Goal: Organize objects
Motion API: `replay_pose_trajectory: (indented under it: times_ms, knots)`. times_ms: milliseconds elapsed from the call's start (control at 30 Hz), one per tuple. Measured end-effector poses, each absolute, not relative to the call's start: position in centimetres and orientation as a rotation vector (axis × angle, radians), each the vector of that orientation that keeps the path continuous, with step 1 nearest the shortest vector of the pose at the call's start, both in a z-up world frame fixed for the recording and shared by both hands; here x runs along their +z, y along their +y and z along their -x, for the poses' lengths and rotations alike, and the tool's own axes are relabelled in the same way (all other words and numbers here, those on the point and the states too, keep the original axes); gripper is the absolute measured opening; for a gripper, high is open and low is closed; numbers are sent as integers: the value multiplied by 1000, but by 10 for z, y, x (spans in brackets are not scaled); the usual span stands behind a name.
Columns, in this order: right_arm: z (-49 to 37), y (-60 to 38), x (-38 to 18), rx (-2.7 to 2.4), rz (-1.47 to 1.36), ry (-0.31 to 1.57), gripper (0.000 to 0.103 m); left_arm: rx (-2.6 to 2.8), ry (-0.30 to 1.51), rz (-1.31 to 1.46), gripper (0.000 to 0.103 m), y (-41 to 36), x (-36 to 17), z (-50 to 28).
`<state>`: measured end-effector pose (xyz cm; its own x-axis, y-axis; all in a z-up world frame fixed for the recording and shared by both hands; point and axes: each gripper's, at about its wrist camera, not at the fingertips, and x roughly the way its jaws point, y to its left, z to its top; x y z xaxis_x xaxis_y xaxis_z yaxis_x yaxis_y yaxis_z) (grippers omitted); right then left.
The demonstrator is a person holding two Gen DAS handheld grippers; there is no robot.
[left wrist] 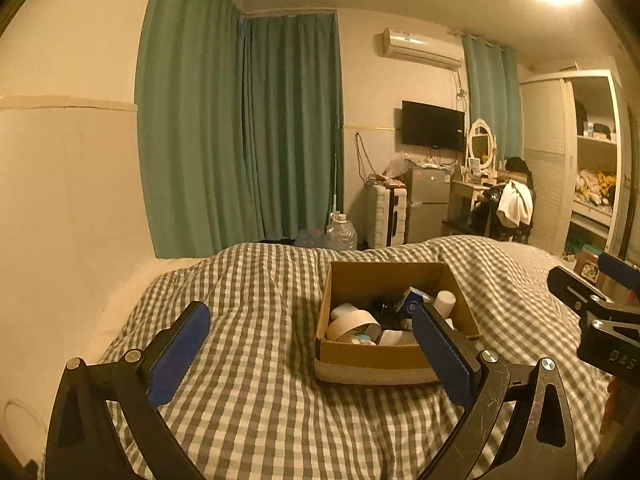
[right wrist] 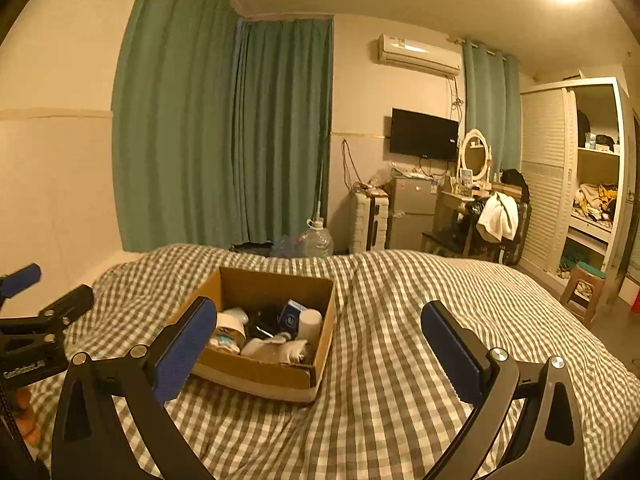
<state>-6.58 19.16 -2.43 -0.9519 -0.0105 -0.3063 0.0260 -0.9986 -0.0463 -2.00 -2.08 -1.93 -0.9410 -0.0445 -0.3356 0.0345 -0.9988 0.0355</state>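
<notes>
An open cardboard box (left wrist: 362, 354) sits on the checked bed cover (left wrist: 256, 400). It holds several items: a tape roll (left wrist: 352, 326), a blue-and-white carton (left wrist: 412, 300), a white cup (left wrist: 445, 302) and a dark object. The box also shows in the right wrist view (right wrist: 260, 372). My left gripper (left wrist: 312, 356) is open and empty, held above the cover just left of the box, its right finger over the box's near right corner. My right gripper (right wrist: 320, 352) is open and empty, just right of the box, its left finger over the box's near left corner.
Green curtains (left wrist: 240, 132) hang behind the bed. A water jug (left wrist: 341, 234), suitcase (left wrist: 386, 214), small fridge (left wrist: 426, 204), dressing table with chair (left wrist: 500, 200) and open wardrobe (left wrist: 592, 160) stand beyond the bed's foot. A wooden stool (right wrist: 582, 292) stands at the right.
</notes>
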Motion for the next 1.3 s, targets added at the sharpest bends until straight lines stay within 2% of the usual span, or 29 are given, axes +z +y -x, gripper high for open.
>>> replay_pose_trajectory:
  times_ms: [700, 1300]
  knots:
    - [69, 190, -39, -3091, -521, 132, 103, -3061, 38, -594, 103, -28, -30, 21]
    - [67, 182, -42, -3077, -526, 160, 103, -3054, -51, -585, 103, -19, -34, 19]
